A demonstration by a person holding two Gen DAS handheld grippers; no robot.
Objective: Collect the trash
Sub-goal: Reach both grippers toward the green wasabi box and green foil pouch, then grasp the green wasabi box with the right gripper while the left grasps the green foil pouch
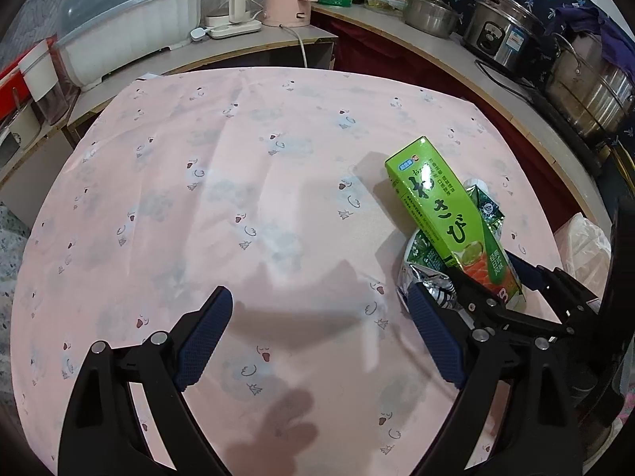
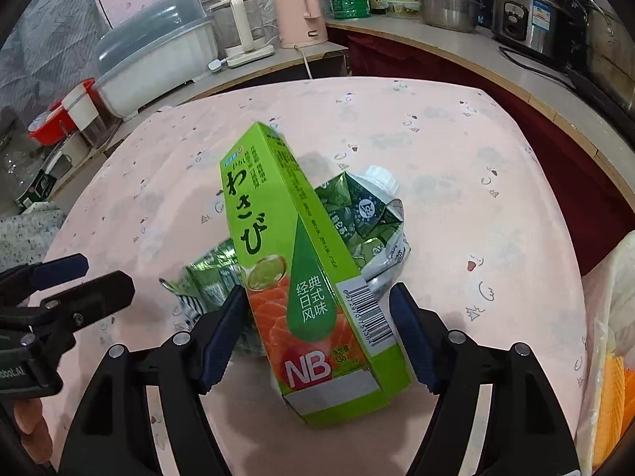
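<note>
Item: green wasabi box (image 2: 301, 277), long cardboard carton printed with Japanese lettering, a salmon picture, a barcode and "NB". Location: near right part of the table with the pink patterned cloth (image 1: 238, 198), lying tilted across a crushed green drink carton (image 2: 365, 218) with a white screw cap. Condition: box keeps its shape, edges crisp, near end flap partly open; likely empty and light, though that is a judgement. The drink carton is flattened and creased, silver lining showing at its torn side.

Right gripper (image 2: 317, 333): fingers apart, one on each side of the box's near end. The left pad looks to be touching the box; a gap shows at the right pad. Not clamped.

Left gripper (image 1: 321, 337): fingers wide apart, holding nothing, over bare cloth to the left of the trash.

Receptacle: a pale plastic bag (image 1: 587, 246) shows at the table's right edge; whether it is the trash bag, and what it holds, cannot be told.

Progress: both pieces are on the table, neither lifted. Judged early; grasping the box appears to be the step in hand, with the drink carton left afterwards.
</note>
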